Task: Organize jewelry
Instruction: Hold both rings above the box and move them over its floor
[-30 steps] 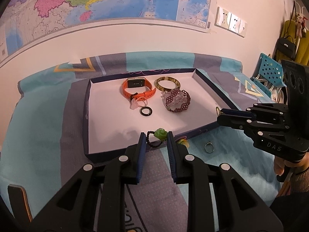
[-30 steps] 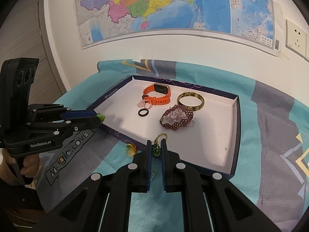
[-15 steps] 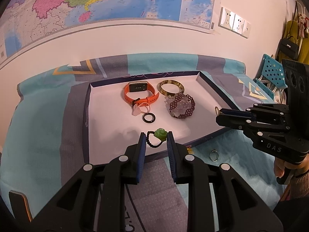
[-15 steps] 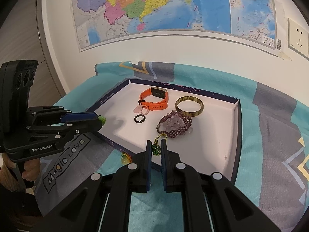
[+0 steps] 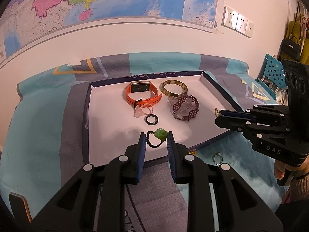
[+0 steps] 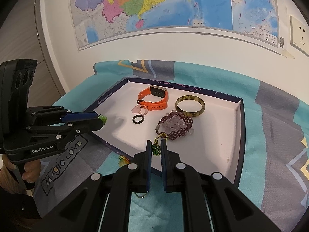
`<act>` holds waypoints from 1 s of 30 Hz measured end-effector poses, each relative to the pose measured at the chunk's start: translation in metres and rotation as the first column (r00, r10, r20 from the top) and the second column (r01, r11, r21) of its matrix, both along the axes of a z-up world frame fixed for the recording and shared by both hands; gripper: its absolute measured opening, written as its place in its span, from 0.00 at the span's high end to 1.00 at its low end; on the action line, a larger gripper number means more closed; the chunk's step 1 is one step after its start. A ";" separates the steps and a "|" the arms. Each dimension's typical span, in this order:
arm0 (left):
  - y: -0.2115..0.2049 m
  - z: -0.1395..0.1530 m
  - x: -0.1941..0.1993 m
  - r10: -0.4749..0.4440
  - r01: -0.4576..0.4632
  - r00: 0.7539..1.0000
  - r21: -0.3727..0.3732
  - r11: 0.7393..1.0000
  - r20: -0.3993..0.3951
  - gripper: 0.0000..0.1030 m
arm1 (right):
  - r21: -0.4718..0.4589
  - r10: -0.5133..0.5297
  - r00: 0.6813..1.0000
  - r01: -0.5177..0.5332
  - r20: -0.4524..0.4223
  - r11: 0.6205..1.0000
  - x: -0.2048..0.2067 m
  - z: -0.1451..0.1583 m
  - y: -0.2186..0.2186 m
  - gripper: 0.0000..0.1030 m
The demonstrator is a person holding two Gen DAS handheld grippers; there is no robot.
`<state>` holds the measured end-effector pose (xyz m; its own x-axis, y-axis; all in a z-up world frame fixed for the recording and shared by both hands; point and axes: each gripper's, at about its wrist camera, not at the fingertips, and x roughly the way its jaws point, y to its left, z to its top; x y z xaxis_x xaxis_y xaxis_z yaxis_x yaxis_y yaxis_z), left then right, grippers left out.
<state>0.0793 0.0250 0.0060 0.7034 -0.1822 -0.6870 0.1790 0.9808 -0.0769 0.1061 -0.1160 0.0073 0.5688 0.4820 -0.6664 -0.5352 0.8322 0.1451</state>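
My left gripper (image 5: 154, 137) is shut on a black beaded ring with a green flower (image 5: 160, 134), held over the near part of the white tray (image 5: 108, 116). My right gripper (image 6: 156, 148) is shut on a gold and green beaded ring (image 6: 156, 146) over the tray's near edge (image 6: 123, 145). In the tray lie an orange watch (image 5: 143, 94), an amber bangle (image 5: 173, 87), a purple beaded bracelet (image 5: 183, 106), a pink ring (image 5: 142, 112) and a black ring (image 5: 151, 119). The right gripper also shows in the left wrist view (image 5: 218, 114), the left one in the right wrist view (image 6: 102, 118).
A silver ring (image 5: 217, 157) and a small yellow piece (image 6: 123, 159) lie on the teal and grey cloth (image 5: 38, 135) in front of the tray. A map hangs on the wall (image 6: 154, 3) behind. A blue perforated basket (image 5: 274, 73) stands at the right.
Both grippers have moved forward over the tray with their rings still held. The tray items look nearer in both views.
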 end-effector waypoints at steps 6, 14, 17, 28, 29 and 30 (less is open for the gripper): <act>0.000 -0.003 0.004 0.006 -0.006 1.000 0.003 1.000 -0.008 0.78 | -0.006 0.003 1.000 -0.003 -0.005 1.000 0.003 -0.002 0.002 0.93; 0.000 -0.003 0.007 0.009 -0.009 1.000 0.005 1.000 -0.014 0.78 | -0.009 0.003 1.000 -0.003 -0.011 1.000 0.005 -0.004 0.004 0.93; 0.000 -0.003 0.007 0.009 -0.009 1.000 0.006 1.000 -0.016 0.78 | -0.009 0.002 1.000 -0.002 -0.012 1.000 0.005 -0.005 0.003 0.93; -0.002 -0.006 0.013 0.013 -0.012 1.000 0.014 1.000 -0.026 0.78 | -0.011 0.001 1.000 -0.001 -0.014 1.000 0.007 -0.007 0.004 0.93; -0.003 -0.007 0.014 0.012 -0.012 1.000 0.014 1.000 -0.027 0.78 | -0.012 0.001 1.000 -0.001 -0.014 1.000 0.007 -0.008 0.004 0.93; -0.003 -0.007 0.015 0.013 -0.012 1.000 0.015 1.000 -0.028 0.78 | -0.013 0.002 1.000 -0.002 -0.015 1.000 0.008 -0.008 0.005 0.93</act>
